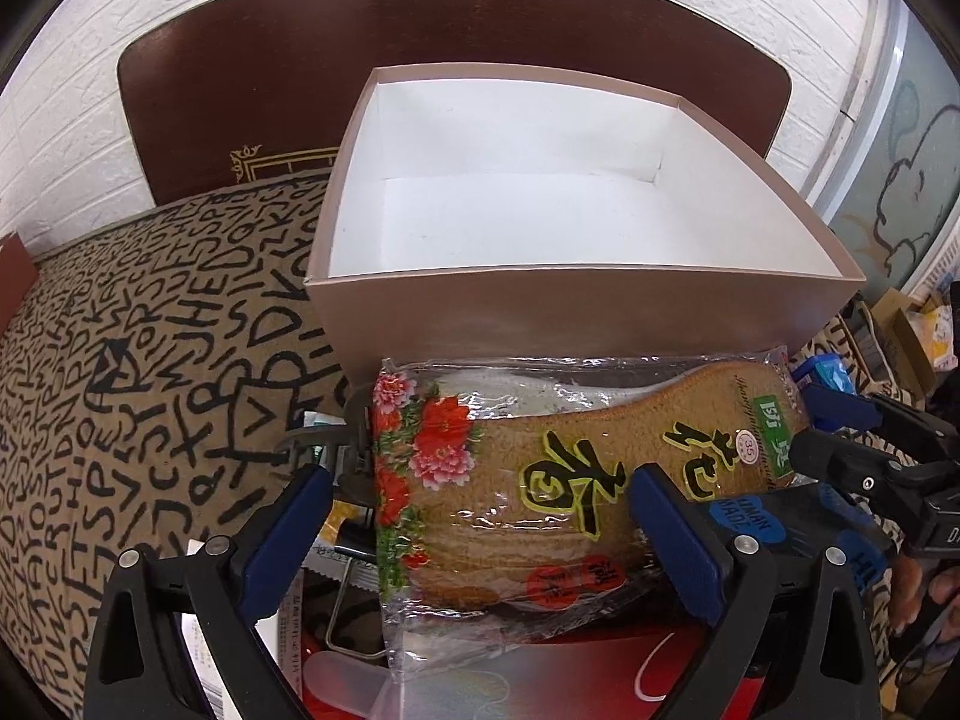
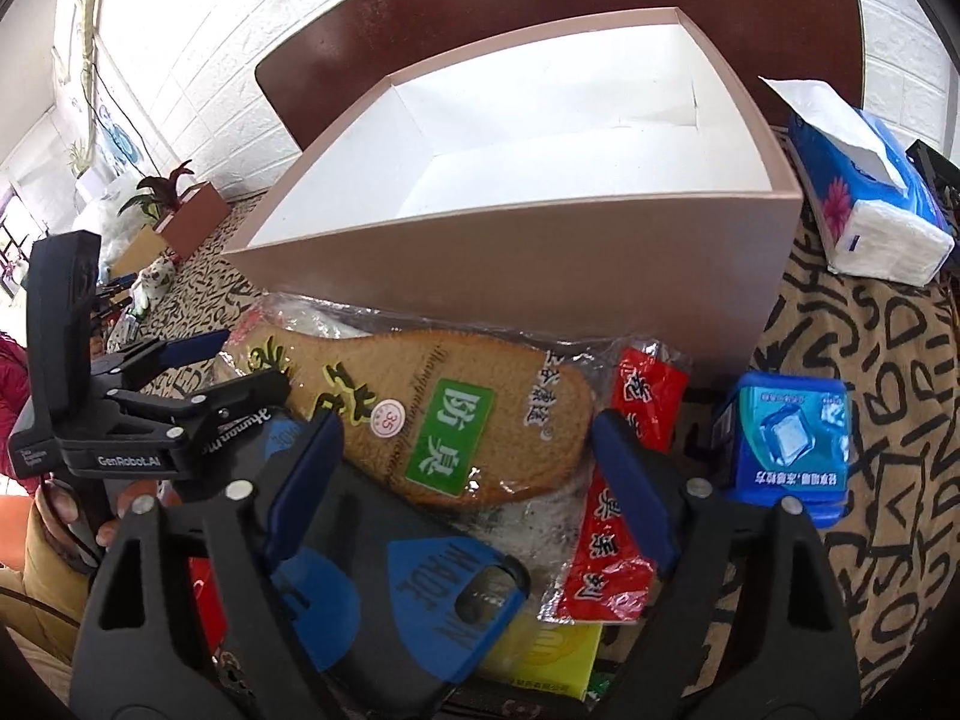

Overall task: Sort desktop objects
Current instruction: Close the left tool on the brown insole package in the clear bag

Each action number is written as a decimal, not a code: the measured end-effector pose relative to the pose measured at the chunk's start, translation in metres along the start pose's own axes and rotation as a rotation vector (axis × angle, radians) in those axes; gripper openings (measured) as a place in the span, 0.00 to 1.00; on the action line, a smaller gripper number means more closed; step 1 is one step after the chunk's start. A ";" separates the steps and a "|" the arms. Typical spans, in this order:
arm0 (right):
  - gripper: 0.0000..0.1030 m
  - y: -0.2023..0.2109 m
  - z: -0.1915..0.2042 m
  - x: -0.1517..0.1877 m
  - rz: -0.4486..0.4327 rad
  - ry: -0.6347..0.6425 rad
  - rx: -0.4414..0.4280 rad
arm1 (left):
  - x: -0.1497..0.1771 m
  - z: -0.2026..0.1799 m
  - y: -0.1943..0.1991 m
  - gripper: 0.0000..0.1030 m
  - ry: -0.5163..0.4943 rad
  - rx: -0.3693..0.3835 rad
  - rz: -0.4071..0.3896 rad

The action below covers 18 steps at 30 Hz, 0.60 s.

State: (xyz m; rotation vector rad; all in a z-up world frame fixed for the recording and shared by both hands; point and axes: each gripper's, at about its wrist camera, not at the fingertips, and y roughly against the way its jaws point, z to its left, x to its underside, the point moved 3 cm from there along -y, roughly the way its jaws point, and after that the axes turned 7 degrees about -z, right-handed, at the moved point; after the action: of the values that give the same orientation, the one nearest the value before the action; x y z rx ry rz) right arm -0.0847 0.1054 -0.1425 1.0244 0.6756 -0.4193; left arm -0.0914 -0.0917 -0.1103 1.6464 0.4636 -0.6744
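A pair of brown insoles in clear wrap, printed with flowers and green labels, lies on a heap of small items just in front of an empty pink box with a white inside. My left gripper hovers open over the heel half, with its blue pads wide apart on either side. My right gripper is open around the toe end; its pads do not visibly press the wrap. Each gripper also shows at the edge of the other's view.
The heap holds red packets, a black and blue phone case, a yellow pack and a blue ice-cube box. A tissue pack lies right of the box. A letter-printed cloth covers the table.
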 end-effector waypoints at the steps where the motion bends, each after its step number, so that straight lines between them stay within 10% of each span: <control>1: 0.78 0.000 0.000 0.000 -0.001 0.004 0.004 | 0.000 0.002 0.000 0.98 0.004 0.000 0.003; 18: 0.61 0.009 0.001 -0.003 -0.028 0.035 0.011 | -0.004 -0.011 0.016 0.86 -0.033 0.039 0.017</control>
State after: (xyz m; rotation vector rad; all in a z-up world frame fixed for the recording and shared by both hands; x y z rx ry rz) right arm -0.0807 0.1090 -0.1342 1.0352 0.7205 -0.4308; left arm -0.0820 -0.0838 -0.0950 1.6721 0.4148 -0.7005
